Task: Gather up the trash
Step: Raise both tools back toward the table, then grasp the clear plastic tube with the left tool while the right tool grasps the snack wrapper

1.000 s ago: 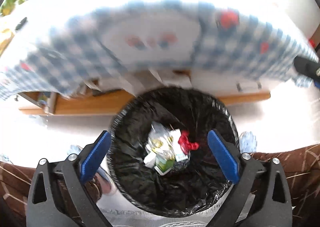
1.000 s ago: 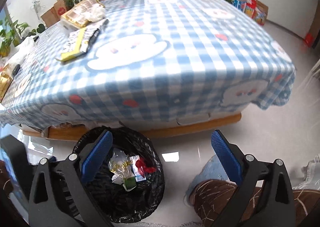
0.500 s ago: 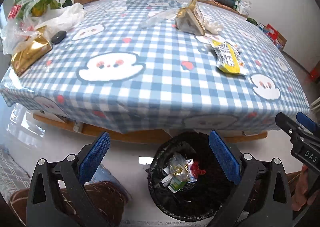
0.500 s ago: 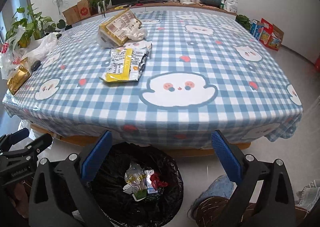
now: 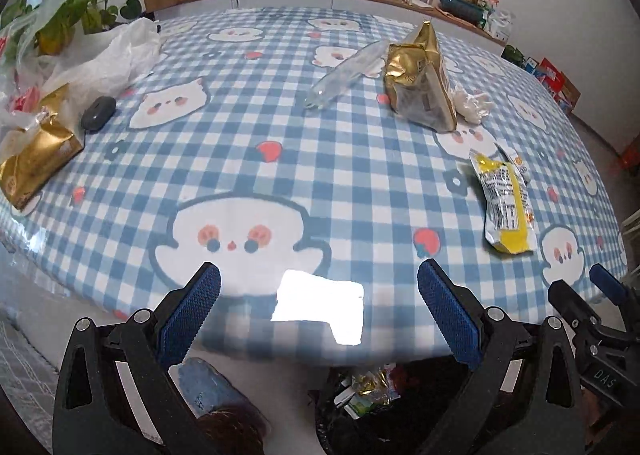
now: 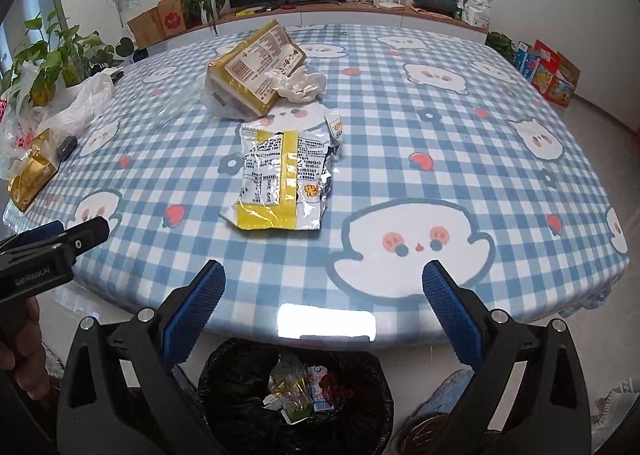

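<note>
Seemingly, from the left wrist view, the left gripper (image 5: 319, 287) stood wide open and empty above the table's (image 5: 360, 183) near edge, while the yellow snack wrapper (image 5: 506, 207) lay well off to its right, long axis running away from the camera. From the right wrist view, the right gripper (image 6: 324, 287), likewise spread and empty, faced that wrapper (image 6: 280, 183) almost straight ahead, slightly left, so the right hand looked nearer; the trash bin (image 6: 224, 407) sat below the table edge.

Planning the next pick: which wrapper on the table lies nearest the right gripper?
The flattened yellow-and-silver snack wrapper, lying straight ahead of the open right gripper. The gold bag and crumpled white tissue sit farther back.
</note>
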A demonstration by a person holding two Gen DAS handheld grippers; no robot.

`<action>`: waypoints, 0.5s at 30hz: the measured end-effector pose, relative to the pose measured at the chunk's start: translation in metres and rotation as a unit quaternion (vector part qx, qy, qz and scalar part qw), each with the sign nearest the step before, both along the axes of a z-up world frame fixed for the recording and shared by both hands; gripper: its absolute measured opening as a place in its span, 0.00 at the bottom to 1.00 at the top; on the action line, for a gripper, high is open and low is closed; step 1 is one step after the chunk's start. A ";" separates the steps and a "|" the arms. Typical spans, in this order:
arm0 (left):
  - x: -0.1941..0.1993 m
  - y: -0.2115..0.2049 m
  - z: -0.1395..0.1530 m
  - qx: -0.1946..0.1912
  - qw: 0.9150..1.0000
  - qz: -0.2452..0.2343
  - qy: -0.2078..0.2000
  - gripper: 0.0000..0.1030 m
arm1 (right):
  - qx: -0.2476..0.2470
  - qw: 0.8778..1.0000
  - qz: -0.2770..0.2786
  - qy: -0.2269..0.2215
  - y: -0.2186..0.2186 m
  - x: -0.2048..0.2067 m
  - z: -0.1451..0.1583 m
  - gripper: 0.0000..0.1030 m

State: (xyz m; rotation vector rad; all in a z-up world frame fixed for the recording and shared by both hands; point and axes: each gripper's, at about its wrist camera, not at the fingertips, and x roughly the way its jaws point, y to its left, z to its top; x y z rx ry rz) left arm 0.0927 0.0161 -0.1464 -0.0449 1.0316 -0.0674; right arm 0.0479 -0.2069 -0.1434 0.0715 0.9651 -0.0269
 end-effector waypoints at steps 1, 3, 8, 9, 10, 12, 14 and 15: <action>0.007 -0.001 0.002 0.002 1.000 -0.002 -0.001 0.94 | -0.003 1.000 -0.001 0.003 0.001 0.006 -0.001 0.92; 0.024 0.000 0.006 0.003 1.000 -0.003 -0.006 0.94 | -0.005 1.000 -0.001 0.007 0.002 0.019 -0.003 0.92; 0.071 0.004 0.013 -0.004 1.000 -0.005 -0.009 0.94 | -0.005 1.000 -0.002 0.014 0.003 0.049 -0.006 0.92; 0.082 0.004 0.015 -0.008 1.000 -0.004 -0.008 0.94 | -0.007 1.000 -0.004 0.017 0.003 0.055 -0.007 0.92; 0.092 0.004 0.016 -0.014 1.000 -0.004 -0.006 0.94 | -0.007 1.000 -0.009 0.018 0.002 0.060 -0.008 0.92; 0.112 0.004 0.020 -0.021 1.000 -0.007 -0.006 0.94 | -0.005 1.000 -0.014 0.021 0.000 0.070 -0.008 0.92; 0.134 0.001 0.023 -0.016 1.000 -0.008 -0.010 0.94 | -0.007 1.000 -0.014 0.023 0.001 0.078 -0.008 0.92; 0.144 0.001 0.023 -0.013 1.000 -0.010 -0.009 0.94 | -0.005 1.000 -0.012 0.025 0.001 0.082 -0.008 0.92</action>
